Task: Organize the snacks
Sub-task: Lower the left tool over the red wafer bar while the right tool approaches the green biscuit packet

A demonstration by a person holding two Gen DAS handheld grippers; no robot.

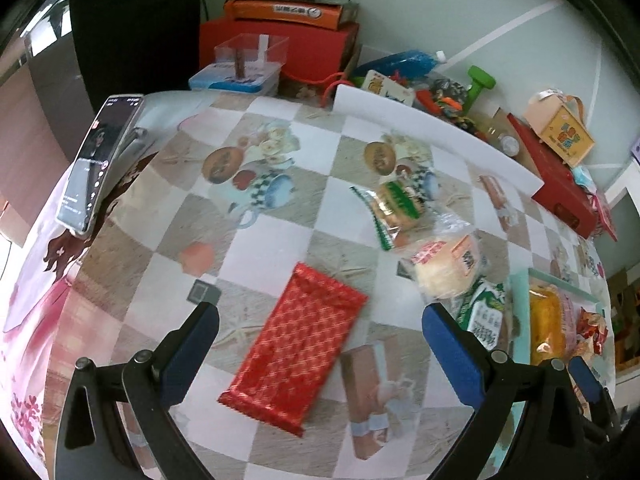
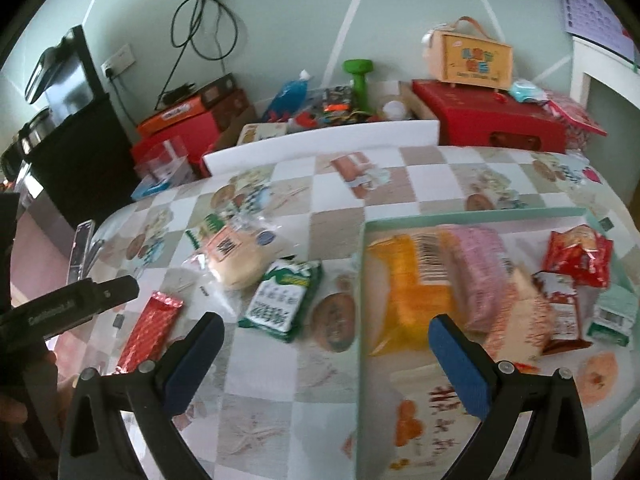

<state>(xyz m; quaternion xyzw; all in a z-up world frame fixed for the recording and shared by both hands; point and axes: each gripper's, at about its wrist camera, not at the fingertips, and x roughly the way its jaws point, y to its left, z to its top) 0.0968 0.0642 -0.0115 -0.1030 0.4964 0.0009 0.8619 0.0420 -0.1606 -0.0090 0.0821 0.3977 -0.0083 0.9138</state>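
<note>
A flat red foil snack pack (image 1: 298,346) lies on the checked tablecloth, directly between and ahead of my left gripper (image 1: 320,316), which is open and apart from it. The same red pack (image 2: 150,330) shows at the left in the right wrist view. Loose on the cloth lie a round bun in clear wrap (image 2: 236,256), a green-and-white packet (image 2: 282,300) and a green-edged biscuit pack (image 1: 394,204). A pale green tray (image 2: 360,320) holds an orange pack (image 2: 404,292), a pink pack (image 2: 478,268) and small red packets (image 2: 578,258). My right gripper (image 2: 326,338) is open over the tray's left rim.
A phone (image 1: 98,162) leans on a stand at the table's left edge. A white board (image 1: 436,130) stands across the back, with red boxes (image 2: 486,124), a green dumbbell (image 2: 360,82), a wooden box (image 2: 470,58) and clutter behind it. A black appliance (image 1: 136,24) sits at back left.
</note>
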